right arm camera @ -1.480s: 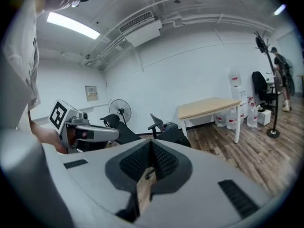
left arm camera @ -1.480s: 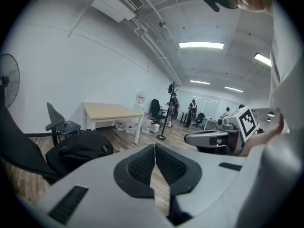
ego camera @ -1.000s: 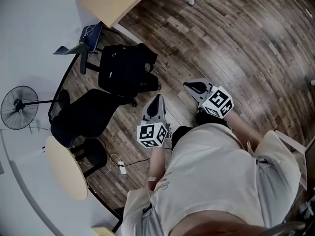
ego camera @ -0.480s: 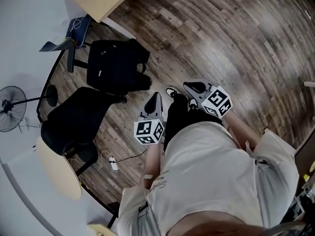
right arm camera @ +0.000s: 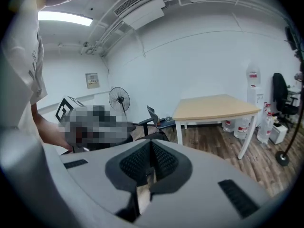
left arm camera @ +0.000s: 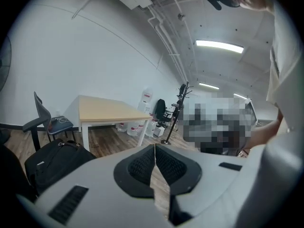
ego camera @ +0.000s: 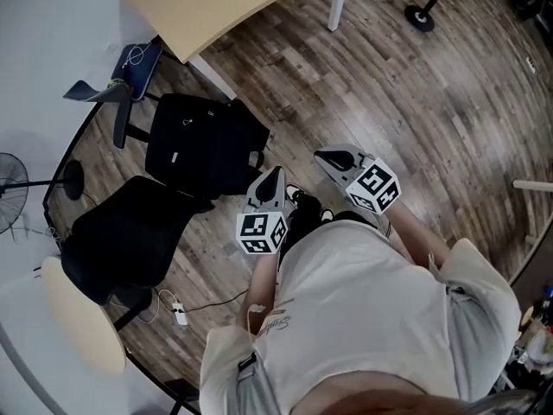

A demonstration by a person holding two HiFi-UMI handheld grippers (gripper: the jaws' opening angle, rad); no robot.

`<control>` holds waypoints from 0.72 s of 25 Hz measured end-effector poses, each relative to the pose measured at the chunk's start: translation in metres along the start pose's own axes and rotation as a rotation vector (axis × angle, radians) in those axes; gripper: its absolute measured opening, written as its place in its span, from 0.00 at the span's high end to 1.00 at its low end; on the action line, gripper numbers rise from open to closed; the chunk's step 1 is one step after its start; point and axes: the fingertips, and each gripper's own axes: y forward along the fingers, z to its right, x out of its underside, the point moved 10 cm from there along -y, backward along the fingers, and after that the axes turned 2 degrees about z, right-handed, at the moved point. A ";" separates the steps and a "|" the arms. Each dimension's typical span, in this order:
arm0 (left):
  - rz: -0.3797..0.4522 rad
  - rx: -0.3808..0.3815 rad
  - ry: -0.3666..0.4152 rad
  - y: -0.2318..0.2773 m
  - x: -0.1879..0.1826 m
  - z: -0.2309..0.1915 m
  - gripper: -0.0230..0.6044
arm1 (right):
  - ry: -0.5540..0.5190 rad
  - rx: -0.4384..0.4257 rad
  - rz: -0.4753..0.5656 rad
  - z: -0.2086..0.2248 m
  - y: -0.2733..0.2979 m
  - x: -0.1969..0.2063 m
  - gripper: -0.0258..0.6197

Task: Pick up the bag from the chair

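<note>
A black bag (ego camera: 203, 145) rests on a chair whose seat it hides, left of centre in the head view. In the left gripper view the bag (left arm camera: 54, 160) shows low at the left. My left gripper (ego camera: 276, 175) points at the bag's right edge from a short way off, jaws shut on nothing. My right gripper (ego camera: 323, 156) hovers further right over the wooden floor, also shut and empty. The closed tips of the left gripper (left arm camera: 154, 147) and of the right gripper (right arm camera: 151, 144) each meet with no gap.
A black office chair (ego camera: 130, 232) stands just below-left of the bag. A grey chair with a blue seat (ego camera: 130, 67) and a pale wooden table (ego camera: 216, 3) are behind it. A fan (ego camera: 10, 193), a power strip (ego camera: 177, 314) and a stand base (ego camera: 421, 15) sit on the floor.
The person has stepped closer to the bag, so both grippers now sit nearer it. Both stay shut and empty.
</note>
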 end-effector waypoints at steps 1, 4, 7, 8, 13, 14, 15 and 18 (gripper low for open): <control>0.003 0.001 -0.007 0.005 -0.001 -0.009 0.94 | -0.011 -0.005 0.002 0.003 0.010 -0.009 0.97; 0.009 0.002 -0.036 0.013 -0.009 -0.033 0.94 | -0.029 -0.019 -0.008 0.010 0.037 -0.029 0.97; 0.043 -0.002 -0.082 0.017 -0.020 -0.057 0.94 | -0.063 -0.036 -0.033 0.015 0.060 -0.044 0.97; 0.057 -0.010 -0.089 0.019 -0.025 -0.068 0.94 | -0.076 -0.040 -0.034 0.015 0.069 -0.050 0.97; 0.108 -0.036 -0.097 0.015 -0.048 -0.104 0.94 | -0.101 -0.065 -0.050 0.016 0.104 -0.066 0.97; 0.119 -0.038 -0.097 0.015 -0.051 -0.109 0.94 | -0.108 -0.072 -0.053 0.018 0.110 -0.069 0.97; 0.124 -0.047 -0.100 0.014 -0.053 -0.113 0.94 | -0.112 -0.080 -0.057 0.020 0.116 -0.072 0.97; 0.130 -0.102 -0.146 0.009 -0.052 -0.123 0.94 | -0.120 -0.130 -0.076 0.023 0.130 -0.079 0.97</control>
